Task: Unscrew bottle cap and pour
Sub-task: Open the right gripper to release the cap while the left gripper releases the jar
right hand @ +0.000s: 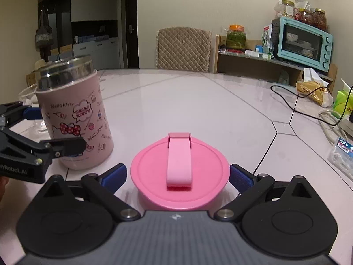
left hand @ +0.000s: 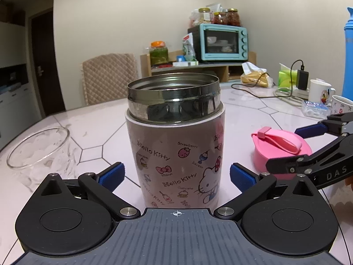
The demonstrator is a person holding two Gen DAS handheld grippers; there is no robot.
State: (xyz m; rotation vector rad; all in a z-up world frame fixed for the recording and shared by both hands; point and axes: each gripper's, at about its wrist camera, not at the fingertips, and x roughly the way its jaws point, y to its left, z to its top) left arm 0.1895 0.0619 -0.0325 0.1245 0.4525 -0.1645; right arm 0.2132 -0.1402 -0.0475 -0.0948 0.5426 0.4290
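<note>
With the pink cap off and lying flat on the table, and the pink cartoon-printed bottle standing upright with its steel mouth bare, the step in hand looks like the handover from unscrewing to pouring. To do it well, the left tool should probably close low on the bottle's printed body, square to it, so the bottle does not twist as it tips toward the glass bowl at the near left; the tilt is best kept slow, since the wide mouth could spill quickly. The left tool is spread wide, its blue pads either side of the bottle and apart from it, grasping nothing. The right tool is likewise released, its pads flanking the cap with a gap on each side, so the cap rests free to the right of the bottle.
</note>
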